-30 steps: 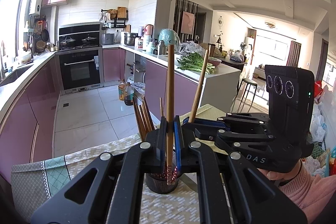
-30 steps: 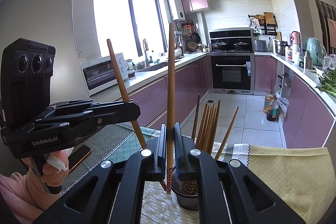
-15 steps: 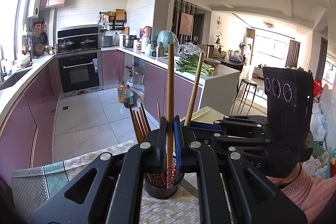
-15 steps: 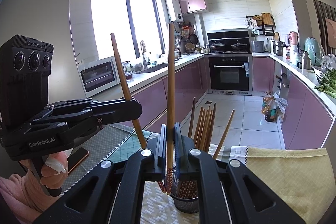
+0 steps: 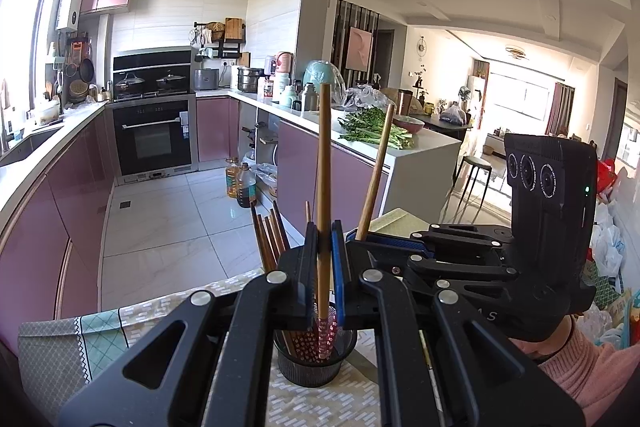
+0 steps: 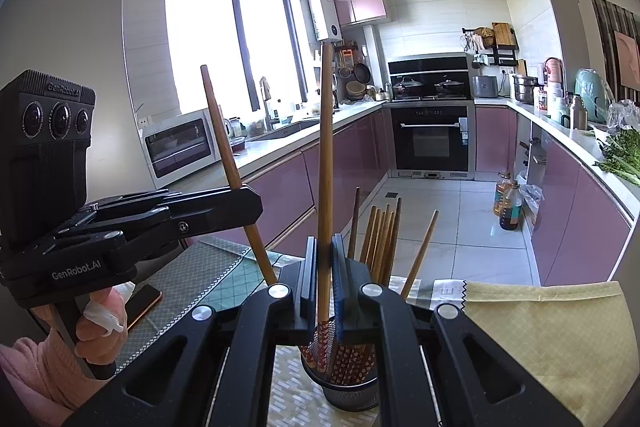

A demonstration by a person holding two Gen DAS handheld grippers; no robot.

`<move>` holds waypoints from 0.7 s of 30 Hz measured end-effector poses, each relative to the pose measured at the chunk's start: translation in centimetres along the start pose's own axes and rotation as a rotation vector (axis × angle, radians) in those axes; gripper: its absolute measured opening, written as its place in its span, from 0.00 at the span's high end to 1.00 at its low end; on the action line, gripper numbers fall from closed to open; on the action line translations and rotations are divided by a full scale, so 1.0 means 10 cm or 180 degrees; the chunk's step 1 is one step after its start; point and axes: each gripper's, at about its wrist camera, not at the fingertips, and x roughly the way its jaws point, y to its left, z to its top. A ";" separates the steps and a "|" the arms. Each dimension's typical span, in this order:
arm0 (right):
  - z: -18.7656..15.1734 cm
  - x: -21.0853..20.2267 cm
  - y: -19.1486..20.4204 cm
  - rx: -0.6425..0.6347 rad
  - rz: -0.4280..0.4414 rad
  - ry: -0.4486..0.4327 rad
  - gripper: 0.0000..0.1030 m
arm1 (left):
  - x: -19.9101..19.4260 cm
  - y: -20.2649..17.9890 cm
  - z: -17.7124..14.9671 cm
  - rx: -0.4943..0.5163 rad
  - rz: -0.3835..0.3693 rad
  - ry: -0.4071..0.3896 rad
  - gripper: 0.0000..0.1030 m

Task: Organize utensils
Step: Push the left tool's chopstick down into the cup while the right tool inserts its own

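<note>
Kitchen table, both grippers (image 5: 323, 259) (image 6: 324, 259) clamped on upright chopsticks (image 5: 323, 163) (image 6: 326, 163), tips hanging right over the holder (image 5: 316, 363), straight down next

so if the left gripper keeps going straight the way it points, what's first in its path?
Probably the dark mesh cup of chopsticks just ahead and below the left gripper; its own chopstick tip is already inside. Depth is uncertain.

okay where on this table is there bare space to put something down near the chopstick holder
Free: the yellow cloth, right of the black mesh holder, and the green-checked cloth at the table's left edge. Crowded: over the holder, where the left gripper and right gripper each clamp a chopstick. A phone lies beside the left hand.
</note>
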 end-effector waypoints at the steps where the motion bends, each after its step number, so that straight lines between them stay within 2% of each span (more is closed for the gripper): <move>1: 0.00 0.00 0.00 0.0001 -0.0003 0.0004 0.94 | 0.01 0.00 0.00 -0.0003 -0.0001 0.0005 0.93; 21: 0.02 0.16 -0.05 0.0042 -0.0064 0.0089 0.94 | 0.10 0.00 0.00 -0.0056 0.0037 0.0092 0.93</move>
